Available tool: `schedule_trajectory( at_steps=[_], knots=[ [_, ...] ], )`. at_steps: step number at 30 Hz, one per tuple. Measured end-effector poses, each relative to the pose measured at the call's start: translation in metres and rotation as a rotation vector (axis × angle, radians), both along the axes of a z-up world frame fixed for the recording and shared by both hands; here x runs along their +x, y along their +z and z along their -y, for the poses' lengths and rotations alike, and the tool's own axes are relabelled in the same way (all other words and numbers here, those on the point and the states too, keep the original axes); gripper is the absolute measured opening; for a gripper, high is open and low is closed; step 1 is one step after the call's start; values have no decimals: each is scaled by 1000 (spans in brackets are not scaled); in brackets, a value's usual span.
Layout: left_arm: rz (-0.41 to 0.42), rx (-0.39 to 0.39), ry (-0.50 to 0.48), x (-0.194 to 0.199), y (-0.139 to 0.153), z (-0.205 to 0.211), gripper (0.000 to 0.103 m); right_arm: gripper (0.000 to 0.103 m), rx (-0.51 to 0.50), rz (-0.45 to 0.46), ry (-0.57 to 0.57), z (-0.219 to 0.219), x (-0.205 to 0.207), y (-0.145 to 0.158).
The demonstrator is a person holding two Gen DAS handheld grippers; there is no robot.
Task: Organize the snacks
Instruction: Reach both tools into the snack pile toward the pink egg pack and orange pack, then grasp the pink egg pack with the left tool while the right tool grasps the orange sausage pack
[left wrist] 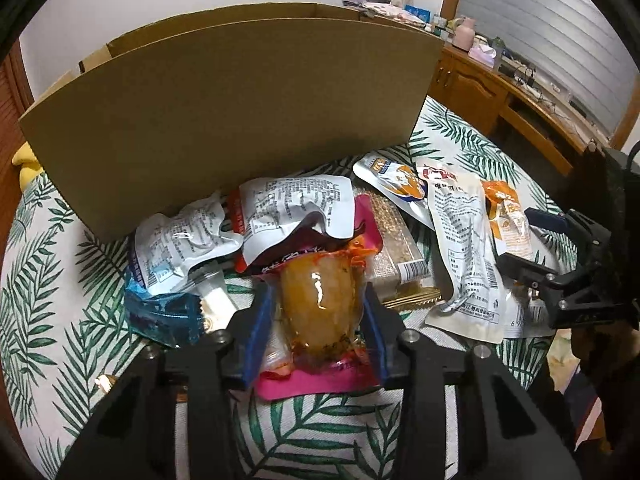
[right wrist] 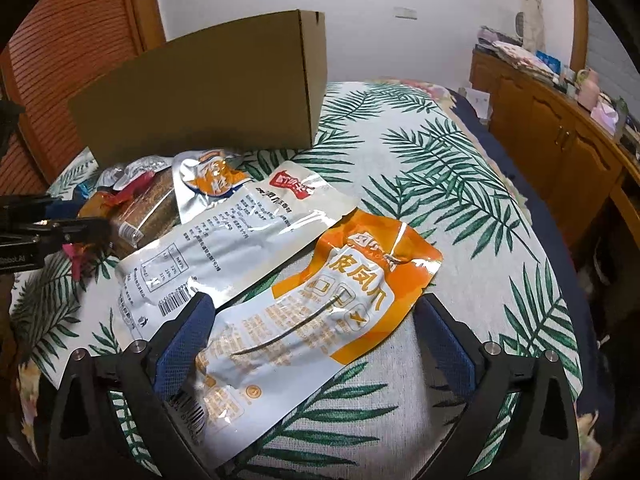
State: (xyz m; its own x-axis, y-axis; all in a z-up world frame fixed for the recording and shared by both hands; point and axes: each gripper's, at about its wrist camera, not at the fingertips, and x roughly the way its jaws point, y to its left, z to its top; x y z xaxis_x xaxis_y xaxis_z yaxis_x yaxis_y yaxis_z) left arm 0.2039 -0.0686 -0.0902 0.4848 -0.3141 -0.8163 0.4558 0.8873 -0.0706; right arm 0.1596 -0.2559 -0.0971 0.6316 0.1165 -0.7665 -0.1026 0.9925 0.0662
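Note:
A clear snack packet with pink edges (left wrist: 320, 300), holding an orange-yellow piece of food, sits between the blue pads of my left gripper (left wrist: 316, 292), which presses on both its sides. Behind it lies a heap of snack packets: white printed ones (left wrist: 288, 208), a blue one (left wrist: 160, 316) and a brown bar (left wrist: 396, 248). My right gripper (right wrist: 314, 300) stands wide open over an orange-and-white packet (right wrist: 320, 320) lying flat between its fingers, next to a long white packet (right wrist: 240, 232). An open cardboard box (left wrist: 224, 120) stands behind the heap.
Everything lies on a bed with a palm-leaf cover (right wrist: 420, 168). A wooden cabinet (right wrist: 560, 128) with clutter on top runs along the right. A slatted wooden door (right wrist: 72, 40) stands at the left. The right gripper (left wrist: 560, 256) shows at the left wrist view's right edge.

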Motion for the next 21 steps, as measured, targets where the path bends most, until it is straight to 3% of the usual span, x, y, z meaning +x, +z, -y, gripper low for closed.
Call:
schedule_trajectory(
  at_steps=[8,14,17,20,21],
  knots=[
    [-26,-16,9,4,-8,-1,47,103,-65,-9,9,-7,5,-4],
    [-26,-35,-3,-4,-5,-8,37,102,-69,-26,39,-1,0,-3],
    [-16,-28,-3,-10,-4,-9,36,98,-70,-46,70,2,-2,-2],
    [-11,-44,3,-17,-3,-15,36,84,-71,-68,109,4,-2,2],
    [-9,-52,5,-20,-2,-17,36,75,-71,-71,114,5,-3,4]
  ],
)
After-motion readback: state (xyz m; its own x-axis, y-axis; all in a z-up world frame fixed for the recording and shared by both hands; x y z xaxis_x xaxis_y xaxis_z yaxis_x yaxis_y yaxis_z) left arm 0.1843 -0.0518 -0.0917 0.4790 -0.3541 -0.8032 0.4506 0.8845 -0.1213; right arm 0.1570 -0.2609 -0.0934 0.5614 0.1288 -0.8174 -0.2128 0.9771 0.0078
